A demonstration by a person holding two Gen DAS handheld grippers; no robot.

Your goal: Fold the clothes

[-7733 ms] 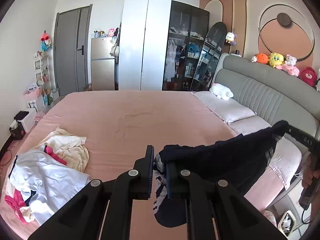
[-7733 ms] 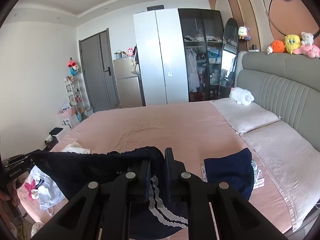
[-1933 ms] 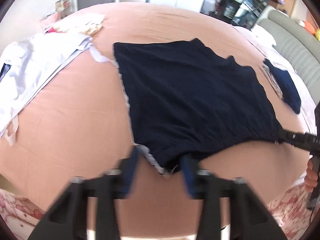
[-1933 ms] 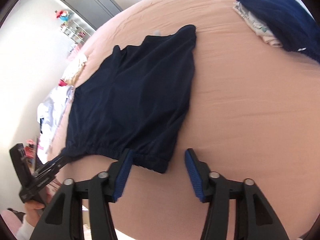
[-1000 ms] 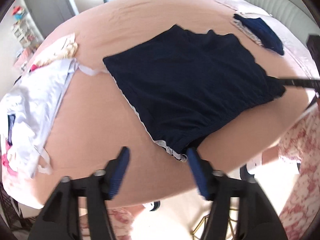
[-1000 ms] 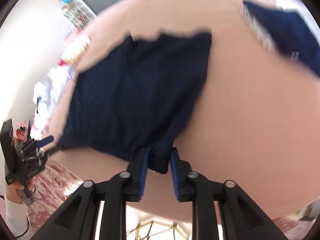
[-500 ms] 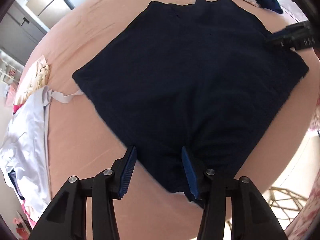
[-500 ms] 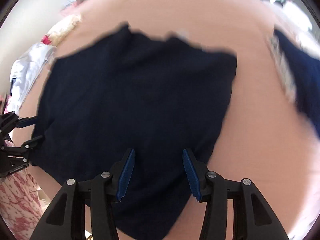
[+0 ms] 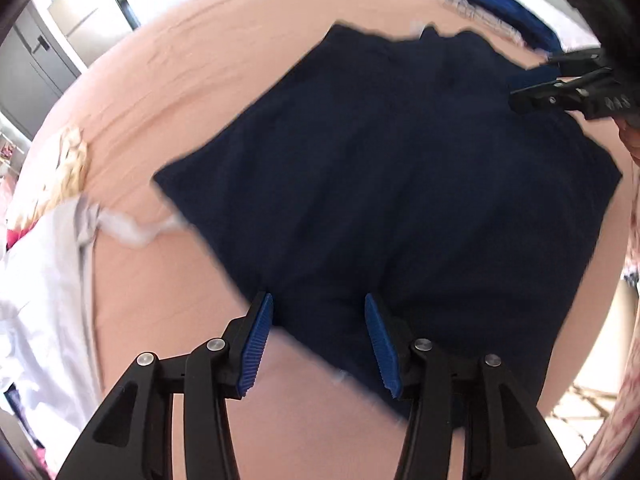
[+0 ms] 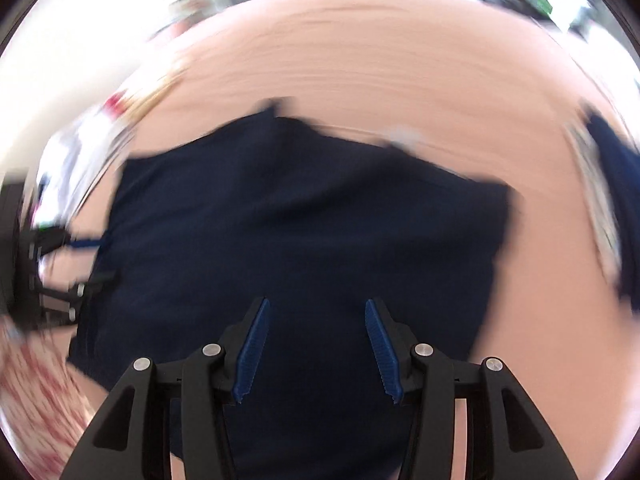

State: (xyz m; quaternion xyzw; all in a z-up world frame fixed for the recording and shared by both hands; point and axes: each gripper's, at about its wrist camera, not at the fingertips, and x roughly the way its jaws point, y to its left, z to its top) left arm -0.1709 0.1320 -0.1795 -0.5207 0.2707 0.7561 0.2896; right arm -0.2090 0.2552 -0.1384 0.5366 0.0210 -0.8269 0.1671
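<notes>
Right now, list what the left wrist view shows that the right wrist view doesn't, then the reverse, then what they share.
Only the left wrist view shows the left gripper from behind, open over the near edge of the navy garment, plus a sharp look at the white clothes and the grey door.

Only the right wrist view shows the right gripper from behind, open above the garment; this frame is heavily blurred.

Both show the garment spread flat on the pink bed, the folded blue pile beyond it, and the other gripper at the frame edge.
</notes>
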